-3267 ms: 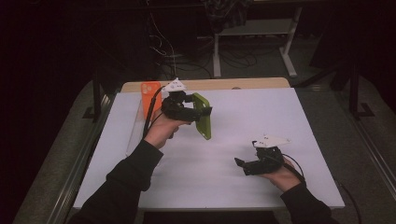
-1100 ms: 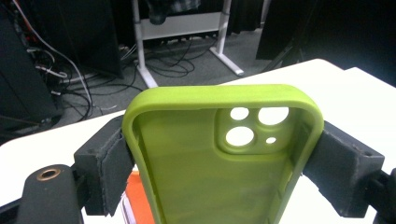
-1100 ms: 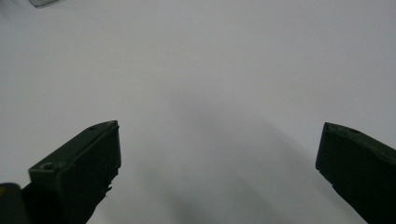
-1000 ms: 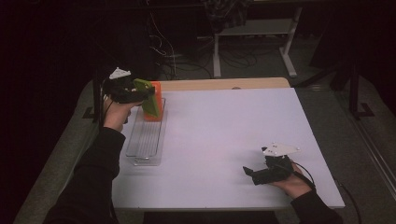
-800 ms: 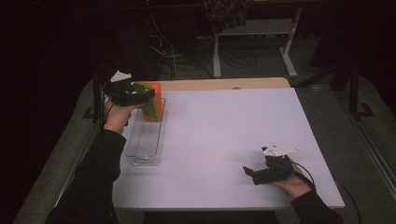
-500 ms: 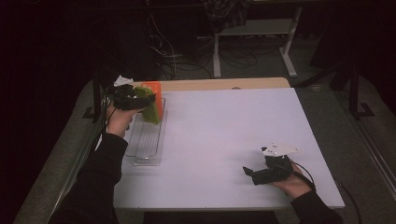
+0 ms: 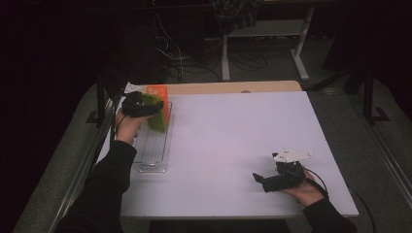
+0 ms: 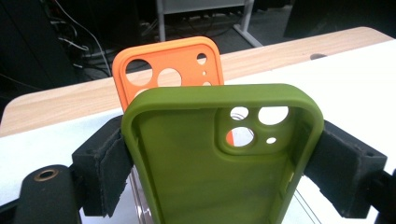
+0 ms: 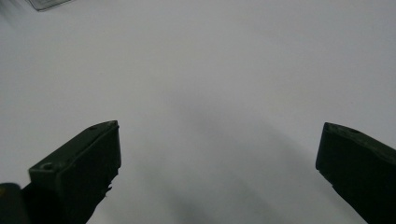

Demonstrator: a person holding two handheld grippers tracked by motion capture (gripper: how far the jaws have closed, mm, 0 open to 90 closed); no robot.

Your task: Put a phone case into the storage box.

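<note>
So the left gripper (image 8: 224,154) is clamping a green phone case (image 8: 219,158) right now, one pad (image 8: 109,172) pressing on each long edge, with the open hollow side facing the camera and the camera cutout sitting up near the far end, beyond the jaws. Just past the green one, an orange phone case (image 8: 168,70) is standing upright in the far end of a clear slotted rack (image 7: 154,145), and the green case is hanging close in front of it, looking like it's heading for the next slot. My read on handling: this thing is looking like soft silicone, super light, rubbery and grippy, so it's probably not slipping out of foam pads. The catch is that it's floppy. The side walls are thin, and squeezing across the width like this is likely bowing them inward a bit, so too much pressure is just going to fold it. Gripping across the long edges around the middle, like it's doing, seems about right to me, since the free far end stays clear to drop into a slot. Not fragile at all, so a bump against the rack or the orange case shouldn't matter much. Meanwhile the right gripper (image 7: 272,178) is resting on the white table (image 7: 233,141) well apart from everything, jaws spread wide with nothing between them.
</note>
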